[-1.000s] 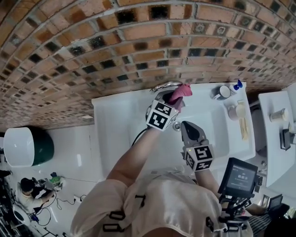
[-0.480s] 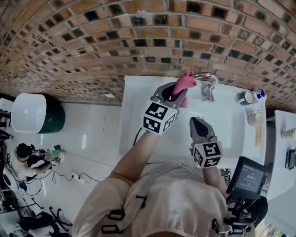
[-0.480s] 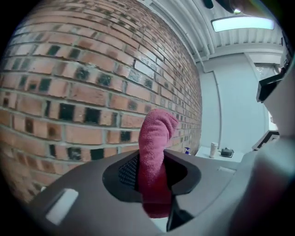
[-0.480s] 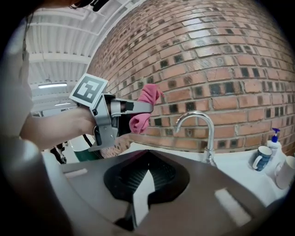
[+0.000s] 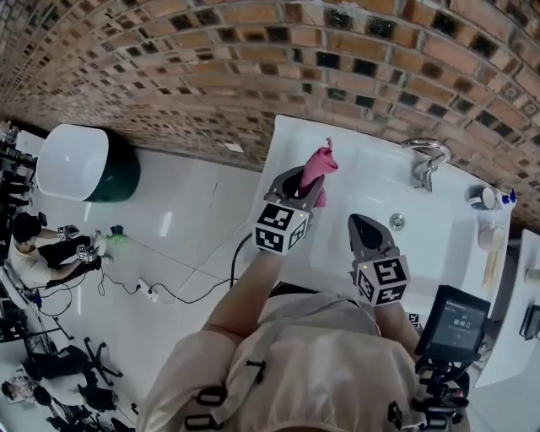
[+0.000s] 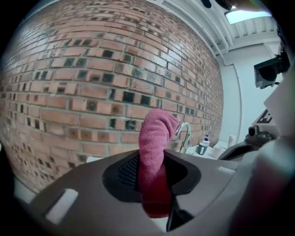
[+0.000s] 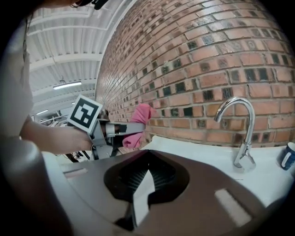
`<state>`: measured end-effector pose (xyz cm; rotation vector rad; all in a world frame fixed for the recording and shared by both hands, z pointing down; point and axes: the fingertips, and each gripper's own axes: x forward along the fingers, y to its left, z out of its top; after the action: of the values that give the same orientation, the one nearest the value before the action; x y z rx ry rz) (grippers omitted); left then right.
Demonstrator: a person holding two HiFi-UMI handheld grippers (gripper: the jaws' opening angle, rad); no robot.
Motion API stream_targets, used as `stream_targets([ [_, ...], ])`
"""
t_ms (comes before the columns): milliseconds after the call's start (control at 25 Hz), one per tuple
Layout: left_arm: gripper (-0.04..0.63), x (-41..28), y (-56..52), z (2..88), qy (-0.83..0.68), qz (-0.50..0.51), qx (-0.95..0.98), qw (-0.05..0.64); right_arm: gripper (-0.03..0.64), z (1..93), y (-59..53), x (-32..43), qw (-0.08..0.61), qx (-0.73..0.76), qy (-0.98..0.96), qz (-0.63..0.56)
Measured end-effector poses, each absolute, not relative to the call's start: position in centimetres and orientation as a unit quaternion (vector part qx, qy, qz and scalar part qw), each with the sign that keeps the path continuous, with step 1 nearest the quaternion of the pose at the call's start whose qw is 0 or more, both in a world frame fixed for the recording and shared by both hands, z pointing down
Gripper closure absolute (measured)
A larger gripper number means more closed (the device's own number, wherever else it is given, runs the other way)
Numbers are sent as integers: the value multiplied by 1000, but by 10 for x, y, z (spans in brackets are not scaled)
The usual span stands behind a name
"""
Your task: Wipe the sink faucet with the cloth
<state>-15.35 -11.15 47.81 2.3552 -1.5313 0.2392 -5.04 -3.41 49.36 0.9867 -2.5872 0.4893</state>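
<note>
Away from the faucet (image 5: 424, 159) go both grippers. A second ago the cloth (image 5: 319, 163) was up against its spout, and now it's well left of the faucet, over the sink's (image 5: 371, 181) left edge. Pinching that pink cloth is the left gripper (image 5: 301, 187), jaws partly closed on it, the free end poking up. Nearer the faucet is the right gripper (image 5: 361, 226), jaws together and empty, clear of it.

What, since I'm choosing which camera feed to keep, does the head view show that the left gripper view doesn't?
Only the head view shows the sink drain, a white-lidded green bin and a person sitting on the floor. Only the left gripper view shows a ceiling light. Both show the pink cloth clamped in the left gripper, the faucet and the brick wall.
</note>
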Motion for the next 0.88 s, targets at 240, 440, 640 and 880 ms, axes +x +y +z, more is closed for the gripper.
stream_targets([
  [240, 489, -194, -88, 567, -555, 145, 787, 227, 630, 517, -36, -62, 193, 337, -901, 195],
  [440, 488, -207, -73, 634, -553, 205, 761, 272, 629, 540, -38, -64, 215, 334, -893, 212],
  [640, 478, -218, -63, 683, -548, 271, 737, 289, 630, 550, -40, -65, 223, 339, -887, 219],
  [880, 369, -219, -63, 692, -536, 288, 740, 287, 630, 547, -46, -64, 219, 347, -887, 212],
])
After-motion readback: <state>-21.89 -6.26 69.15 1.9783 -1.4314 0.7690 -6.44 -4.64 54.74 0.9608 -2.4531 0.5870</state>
